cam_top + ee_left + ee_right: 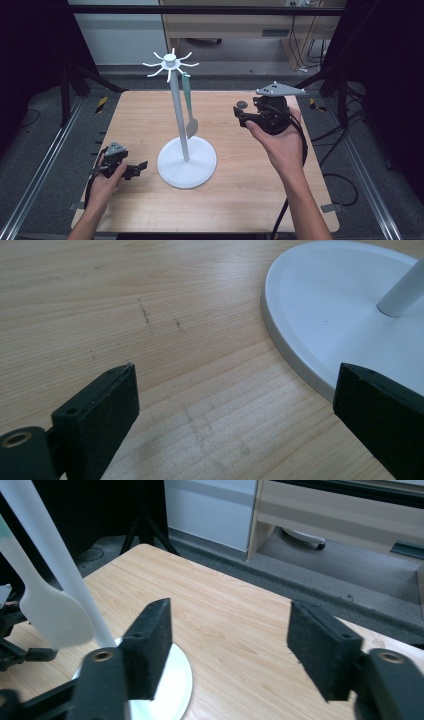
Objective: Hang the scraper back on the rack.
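At frame centre, a pale spatula [190,120] hangs from a white hook stand [186,161]; both black grippers, left [136,170] and right [241,116], flank it, released and empty.

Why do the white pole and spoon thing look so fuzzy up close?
In the right gripper view, the pole and spatula sit close to the lens, so they blur; in the high view both look sharp, and the stand's base shines a little under the light.

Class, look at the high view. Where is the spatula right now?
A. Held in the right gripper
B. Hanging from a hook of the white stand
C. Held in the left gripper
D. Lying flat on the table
B: the spatula hangs from a top hook of the white stand, clear of both open grippers.
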A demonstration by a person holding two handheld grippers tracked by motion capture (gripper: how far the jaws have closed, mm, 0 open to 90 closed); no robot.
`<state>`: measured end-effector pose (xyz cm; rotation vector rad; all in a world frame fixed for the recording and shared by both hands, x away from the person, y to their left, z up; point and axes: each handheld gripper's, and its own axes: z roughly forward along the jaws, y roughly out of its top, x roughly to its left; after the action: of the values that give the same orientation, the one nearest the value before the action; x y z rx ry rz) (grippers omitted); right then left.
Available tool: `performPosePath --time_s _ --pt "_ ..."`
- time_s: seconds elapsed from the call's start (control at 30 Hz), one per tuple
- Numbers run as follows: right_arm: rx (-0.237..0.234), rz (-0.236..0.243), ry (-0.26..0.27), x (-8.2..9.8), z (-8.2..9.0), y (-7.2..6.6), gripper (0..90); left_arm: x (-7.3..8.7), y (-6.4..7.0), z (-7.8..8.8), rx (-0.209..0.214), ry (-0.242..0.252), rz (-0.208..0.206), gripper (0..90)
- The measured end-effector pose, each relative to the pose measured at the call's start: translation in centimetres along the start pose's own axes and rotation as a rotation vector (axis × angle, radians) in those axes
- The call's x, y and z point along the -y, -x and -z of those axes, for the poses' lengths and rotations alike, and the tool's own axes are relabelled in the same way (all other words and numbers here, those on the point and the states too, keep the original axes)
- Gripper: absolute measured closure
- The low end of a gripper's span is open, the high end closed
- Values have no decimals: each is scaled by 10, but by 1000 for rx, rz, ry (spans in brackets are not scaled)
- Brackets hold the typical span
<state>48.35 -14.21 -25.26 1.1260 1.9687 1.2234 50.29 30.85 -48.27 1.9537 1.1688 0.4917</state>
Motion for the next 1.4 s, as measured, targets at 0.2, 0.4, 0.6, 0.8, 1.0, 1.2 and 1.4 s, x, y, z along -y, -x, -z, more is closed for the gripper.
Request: performPosePath --time_s 0.2,0.4,0.6,0.8,1.0,1.2,1.4 --pt "37 -4 22 6 2 8 229 0 1 0 2 -1 -2 42" --pt "73 -17 28 13 3 14 161 0 0 0 0 0 0 42" --pt "83 -33 37 26 5 22 108 0 0 0 0 0 0 42" --pt "94 -66 31 51 2 30 83 0 0 0 0 1 1 42" --pt "103 -82 7 74 -3 34 79 0 0 0 -1 0 3 42" --pt "93 -93 -15 94 -9 35 73 0 0 0 -2 1 2 42" --pt "93 -108 -48 117 -18 35 72 0 0 0 -2 0 3 42"
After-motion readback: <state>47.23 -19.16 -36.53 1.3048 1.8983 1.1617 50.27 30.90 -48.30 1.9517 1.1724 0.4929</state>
